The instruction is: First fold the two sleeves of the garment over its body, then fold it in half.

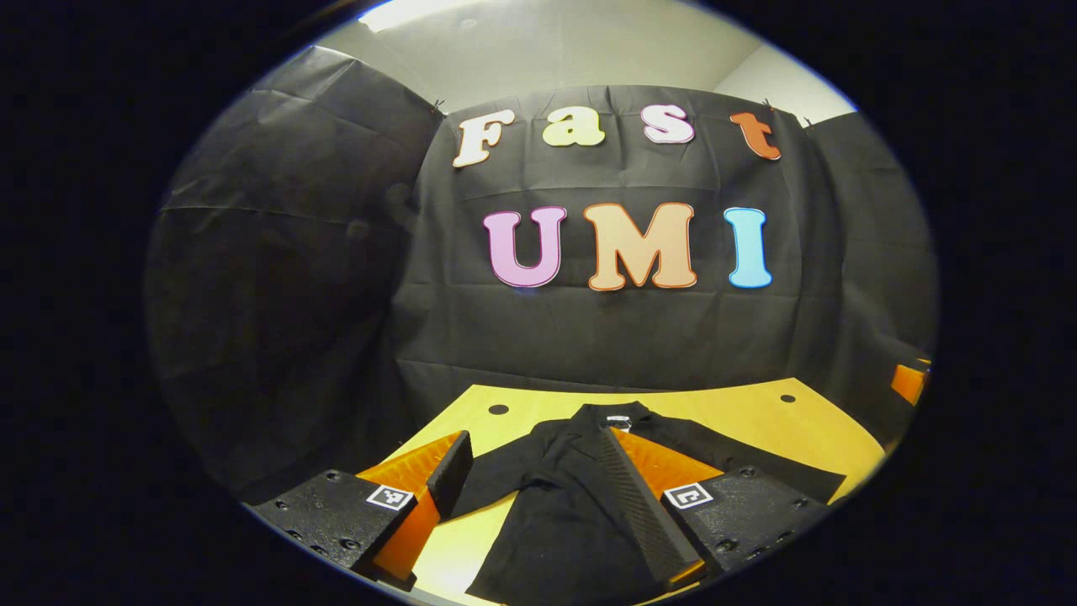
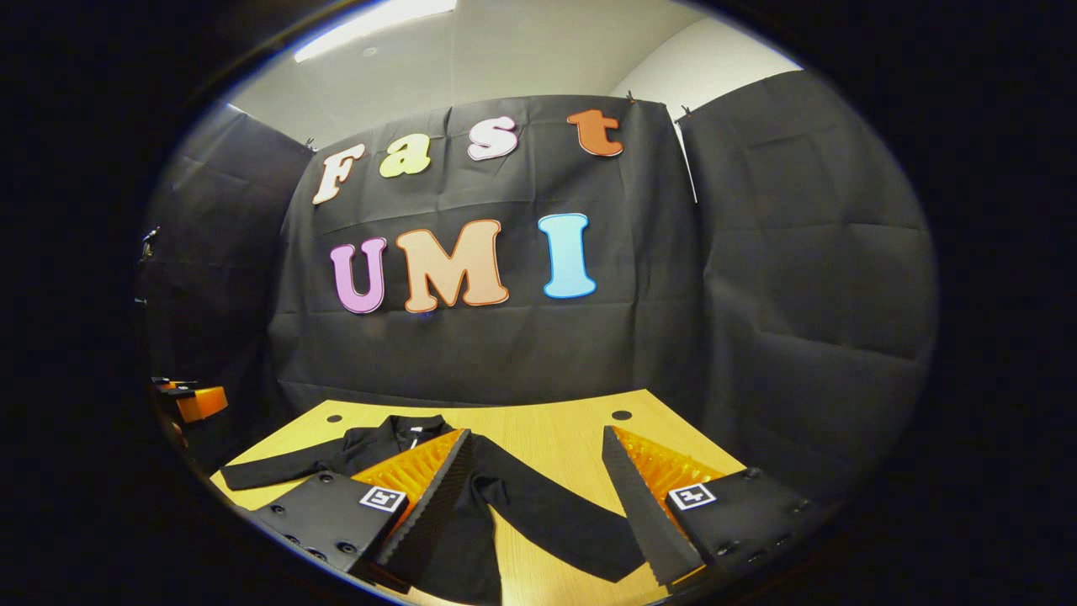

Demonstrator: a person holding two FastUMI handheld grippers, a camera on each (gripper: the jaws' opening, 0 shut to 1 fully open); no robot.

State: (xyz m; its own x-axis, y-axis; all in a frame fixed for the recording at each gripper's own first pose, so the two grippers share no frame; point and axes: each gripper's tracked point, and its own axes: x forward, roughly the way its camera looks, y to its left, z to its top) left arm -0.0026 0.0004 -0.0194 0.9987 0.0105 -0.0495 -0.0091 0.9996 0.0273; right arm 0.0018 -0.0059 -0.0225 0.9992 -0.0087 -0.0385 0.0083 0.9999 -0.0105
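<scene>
A black long-sleeved garment [image 1: 572, 505] lies flat on the yellow table [image 1: 740, 412], collar at the far side and both sleeves spread outward. My left gripper [image 1: 534, 439] hovers open over the near part of the garment, its fingers straddling the left sleeve and chest, with nothing held. In the right gripper view the garment [image 2: 471, 497] lies left of centre, and its right sleeve [image 2: 572, 522] runs down between the fingers. My right gripper [image 2: 535, 438] is open above that sleeve and holds nothing. The other sleeve [image 2: 269, 473] stretches to the table's left edge.
Black cloth walls enclose the table on three sides. Small dark holes [image 1: 498, 409] [image 2: 621, 415] mark the tabletop's far corners. An orange object [image 1: 909, 383] sits at the right edge of the left gripper view, and a similar one [image 2: 198, 402] at the left edge of the right gripper view.
</scene>
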